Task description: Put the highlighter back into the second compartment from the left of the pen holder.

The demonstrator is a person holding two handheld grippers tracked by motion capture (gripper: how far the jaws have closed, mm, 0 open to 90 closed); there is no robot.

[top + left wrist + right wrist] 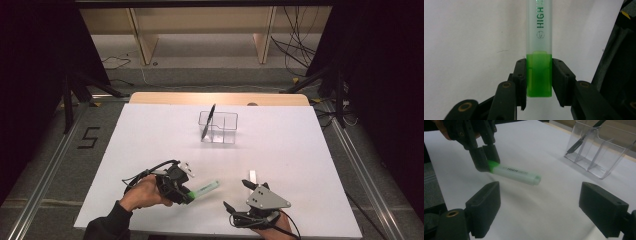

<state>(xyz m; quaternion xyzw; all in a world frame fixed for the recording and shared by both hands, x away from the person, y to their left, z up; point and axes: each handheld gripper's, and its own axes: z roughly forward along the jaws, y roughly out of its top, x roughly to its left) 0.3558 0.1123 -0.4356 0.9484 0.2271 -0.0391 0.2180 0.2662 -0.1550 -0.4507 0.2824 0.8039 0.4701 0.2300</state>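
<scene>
Left gripper (pixel 539 75) clamps the green highlighter (pixel 539 50) by its cap; right gripper (pixel 539 207) gapes wide

White tabletop (pixel 150 145) under studio light. Clear plastic organizer (pixel 220 127) with several compartments, set toward the far edge; black pen (pixel 208 121) leaning tilted in its left compartment. Small white piece (pixel 253 176) lying flat near the front edge. Wooden shelving (pixel 200 30) and cables (pixel 295 47) on the floor beyond.
</scene>
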